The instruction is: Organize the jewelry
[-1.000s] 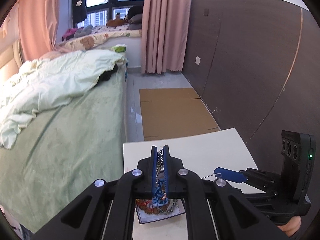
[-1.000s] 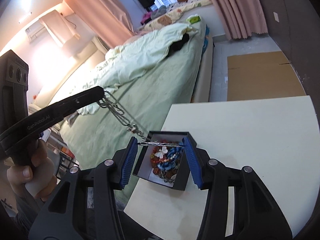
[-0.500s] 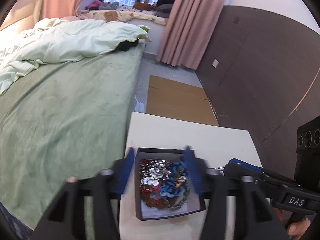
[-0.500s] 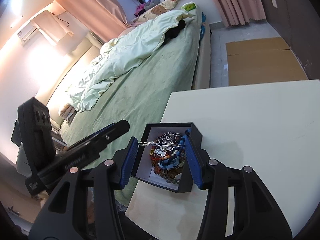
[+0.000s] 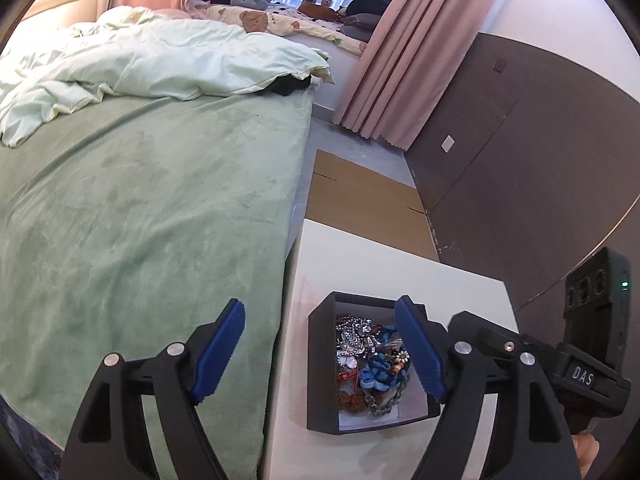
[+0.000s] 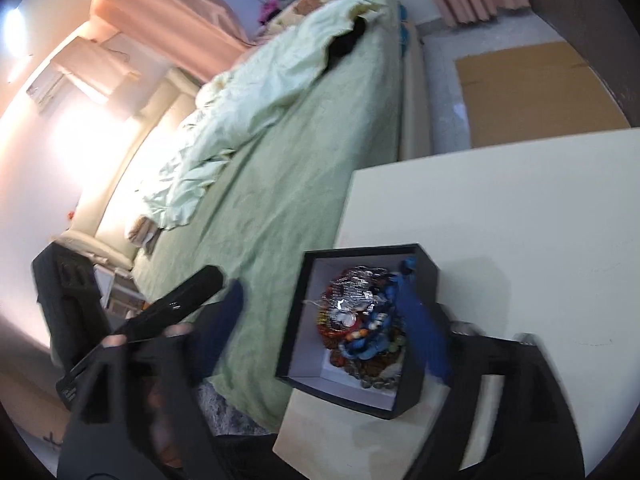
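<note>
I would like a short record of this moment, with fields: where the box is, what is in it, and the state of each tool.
box: black box, open top, on the white table near its edge beside the bed
contents: tangled jewelry, including silver chain, blue beads and orange pieces
left tool: open, holds nothing, above the box and table edge
right tool: blurred, looks open, holds nothing
floor: flat cardboard beyond the table

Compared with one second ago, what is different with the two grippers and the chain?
The left gripper, earlier shut on a silver chain, has opened and released it; the chain now lies in the black jewelry box. The right gripper opened wider; the thin piece between its fingers is gone. The box stays on the white table.
</note>
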Motion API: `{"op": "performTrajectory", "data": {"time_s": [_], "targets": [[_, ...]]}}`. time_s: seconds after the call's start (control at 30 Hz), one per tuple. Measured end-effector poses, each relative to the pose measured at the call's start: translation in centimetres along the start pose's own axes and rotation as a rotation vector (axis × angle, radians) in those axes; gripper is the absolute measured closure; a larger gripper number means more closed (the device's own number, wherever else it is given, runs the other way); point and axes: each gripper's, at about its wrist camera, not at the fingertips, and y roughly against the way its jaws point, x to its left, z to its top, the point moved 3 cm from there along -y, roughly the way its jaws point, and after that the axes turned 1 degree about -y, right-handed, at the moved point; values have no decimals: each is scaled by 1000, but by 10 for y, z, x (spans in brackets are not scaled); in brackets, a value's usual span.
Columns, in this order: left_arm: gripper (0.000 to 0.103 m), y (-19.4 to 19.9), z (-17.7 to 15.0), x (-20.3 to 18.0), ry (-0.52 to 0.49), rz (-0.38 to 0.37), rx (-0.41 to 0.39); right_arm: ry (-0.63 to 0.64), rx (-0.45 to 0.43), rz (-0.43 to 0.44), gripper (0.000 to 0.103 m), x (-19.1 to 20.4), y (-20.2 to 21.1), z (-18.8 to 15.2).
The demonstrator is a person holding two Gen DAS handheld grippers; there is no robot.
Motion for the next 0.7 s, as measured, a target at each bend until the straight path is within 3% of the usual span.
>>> {"op": "performTrajectory", "data": {"time_s": [0.1, 0.2, 0.33, 0.47, 0.7], "targets": [[28, 4, -1, -1, 10, -9, -2, -34, 13, -26, 14, -11, 10, -3], [23, 13, -1, -7, 2, -7, -18, -39, -28, -38, 14, -15, 31, -4], [8, 36, -6, -21, -10, -24, -41, 8, -90, -106, 14, -7, 58, -11], [8, 64, -17, -44, -102, -19, -55, 94, -115, -180, 12, 7, 85, -38], [8, 111, -41, -71, -192, 9, -71, 90, -145, -246, 9, 7, 136, -80]]}}
